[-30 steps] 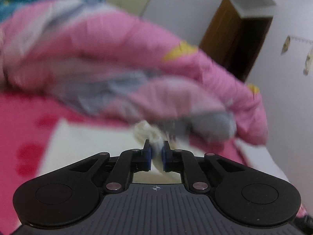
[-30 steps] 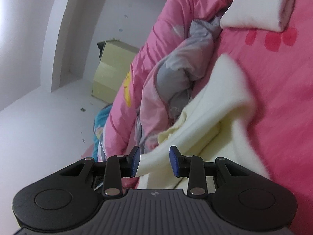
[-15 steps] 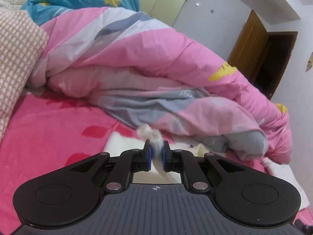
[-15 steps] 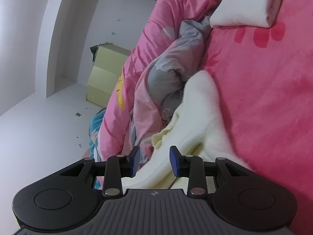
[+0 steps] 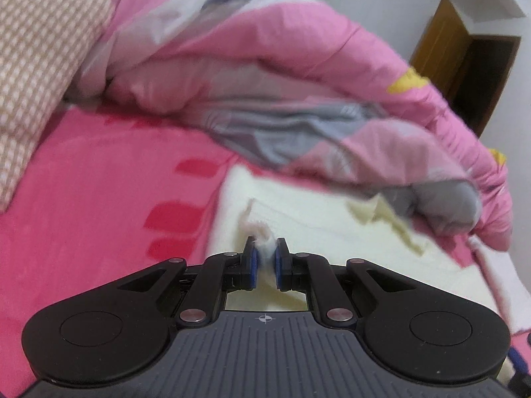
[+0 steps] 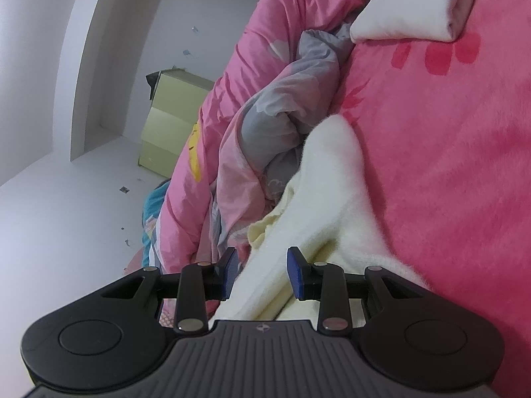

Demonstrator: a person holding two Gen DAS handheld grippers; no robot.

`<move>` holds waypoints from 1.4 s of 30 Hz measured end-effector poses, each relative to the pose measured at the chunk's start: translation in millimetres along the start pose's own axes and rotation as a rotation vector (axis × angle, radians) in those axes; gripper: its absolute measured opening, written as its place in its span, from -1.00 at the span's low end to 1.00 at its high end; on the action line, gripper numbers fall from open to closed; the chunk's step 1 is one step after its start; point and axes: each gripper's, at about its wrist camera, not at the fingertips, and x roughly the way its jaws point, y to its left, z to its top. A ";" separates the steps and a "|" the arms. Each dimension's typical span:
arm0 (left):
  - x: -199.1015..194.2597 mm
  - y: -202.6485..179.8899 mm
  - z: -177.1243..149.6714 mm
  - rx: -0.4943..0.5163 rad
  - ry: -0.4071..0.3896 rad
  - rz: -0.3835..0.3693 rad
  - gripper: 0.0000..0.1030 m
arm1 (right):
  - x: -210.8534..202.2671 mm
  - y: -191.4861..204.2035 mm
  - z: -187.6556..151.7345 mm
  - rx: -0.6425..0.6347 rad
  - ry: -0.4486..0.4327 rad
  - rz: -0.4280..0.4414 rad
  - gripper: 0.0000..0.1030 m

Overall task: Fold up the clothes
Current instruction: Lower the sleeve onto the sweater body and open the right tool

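A cream fleece garment [image 5: 315,219] lies spread on the pink bed cover [image 5: 99,182], its far edge against the pink and grey quilt [image 5: 265,66]. My left gripper [image 5: 264,262] hangs low over it, pinching a small tuft of the cream cloth between its blue pads while the jaws are opening slightly. In the right wrist view the same garment [image 6: 332,182] runs away from me in a long fold. My right gripper [image 6: 262,265] holds a thick fold of it, jaws partly apart with the cloth filling the gap.
The bunched quilt [image 6: 232,132] borders the garment on its far side. A checked pillow [image 5: 33,66] lies at the left. A folded white cloth [image 6: 415,3] rests farther along the bed cover [image 6: 448,165]. A doorway [image 5: 481,76] and a pale cabinet [image 6: 169,132] stand beyond.
My left gripper has sunk toward the bed with the cream tuft in it, and the garment now lies flatter. The raised fold in the right wrist view has settled; the right gripper stayed put.
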 end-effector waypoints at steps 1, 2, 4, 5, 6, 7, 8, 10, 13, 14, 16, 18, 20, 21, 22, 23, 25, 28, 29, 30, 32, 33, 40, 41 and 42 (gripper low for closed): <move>-1.1 2.8 -0.5 -0.009 0.000 0.002 -0.72 | 0.3 -0.1 -0.1 -0.001 0.001 -0.002 -0.33; -2.6 5.5 -0.7 -0.018 -0.001 0.002 -0.70 | 0.7 -0.2 -0.2 -0.002 0.002 -0.004 -0.33; -6.9 10.4 -0.5 -0.035 -0.010 0.010 -0.68 | 1.2 -0.4 -0.2 -0.004 0.003 -0.007 -0.33; -10.5 12.1 0.0 -0.036 -0.022 0.031 -0.68 | 1.3 -0.4 -0.2 -0.005 0.003 -0.008 -0.33; -14.2 13.7 0.4 -0.036 -0.035 0.054 -0.64 | 1.5 -0.5 -0.3 -0.006 0.003 -0.009 -0.33; -18.0 15.4 1.5 -0.042 -0.045 0.067 -0.63 | 1.5 -0.5 -0.2 -0.007 0.003 -0.010 -0.33; -21.5 16.4 2.8 -0.048 -0.053 0.072 -0.63 | 1.6 -0.4 -0.3 -0.008 0.003 -0.011 -0.33; -29.5 11.3 6.4 -0.026 -0.079 0.074 -0.63 | 1.9 0.0 -0.5 -0.013 0.004 -0.015 -0.33; -38.8 -12.0 11.9 0.053 -0.129 0.019 -0.60 | 2.4 1.2 -0.8 -0.022 0.007 -0.025 -0.33; -37.9 -22.2 12.6 0.088 -0.131 -0.018 -0.57 | 2.6 2.3 -1.0 -0.027 0.008 -0.034 -0.33; -31.3 -44.5 12.1 0.160 -0.113 -0.096 -0.35 | 3.5 8.9 -0.6 -0.049 0.015 -0.070 -0.32; -16.8 -62.9 7.8 0.230 -0.063 -0.137 -0.33 | 4.2 21.9 2.9 -0.110 0.010 -0.107 -0.32; -0.2 -72.5 -0.7 0.278 -0.016 -0.137 -0.33 | 5.8 40.7 9.9 -0.218 -0.013 -0.184 -0.38; 7.1 -74.4 -4.6 0.291 0.009 -0.131 -0.33 | 8.5 49.4 14.6 -0.276 -0.021 -0.222 -0.39; 14.3 -72.4 -9.0 0.290 0.038 -0.122 -0.33 | 12.6 58.6 20.2 -0.336 -0.029 -0.260 -0.43; 18.2 -68.6 -12.4 0.280 0.049 -0.118 -0.33 | 18.8 65.4 25.0 -0.388 -0.026 -0.291 -0.51; 22.3 -60.0 -15.9 0.249 0.057 -0.123 -0.33 | 34.9 73.8 32.0 -0.477 0.003 -0.344 -0.56; 25.5 -49.6 -16.1 0.198 0.061 -0.143 -0.33 | 74.4 64.5 26.9 -0.651 0.134 -0.506 -0.65; 26.2 -48.3 -16.4 0.192 0.061 -0.148 -0.33 | 88.8 59.7 23.9 -0.711 0.185 -0.567 -0.74; 26.8 -47.3 -16.5 0.187 0.060 -0.153 -0.33 | 99.0 54.8 21.6 -0.753 0.221 -0.603 -0.74; 26.4 -45.0 -17.9 0.177 0.054 -0.163 -0.33 | 103.1 61.1 25.0 -0.775 0.250 -0.616 -0.75; 26.4 -43.5 -18.1 0.169 0.052 -0.169 -0.33 | 104.1 68.9 27.8 -0.790 0.256 -0.623 -0.75; 25.2 -40.5 -19.3 0.155 0.043 -0.180 -0.33 | 153.7 67.4 55.8 -0.838 0.273 -0.706 -0.75; 25.0 -39.8 -19.4 0.153 0.043 -0.182 -0.33 | 158.9 60.9 59.4 -0.822 0.281 -0.710 -0.76; 25.0 -39.3 -19.5 0.150 0.043 -0.184 -0.33 | 164.1 54.4 63.0 -0.805 0.290 -0.714 -0.76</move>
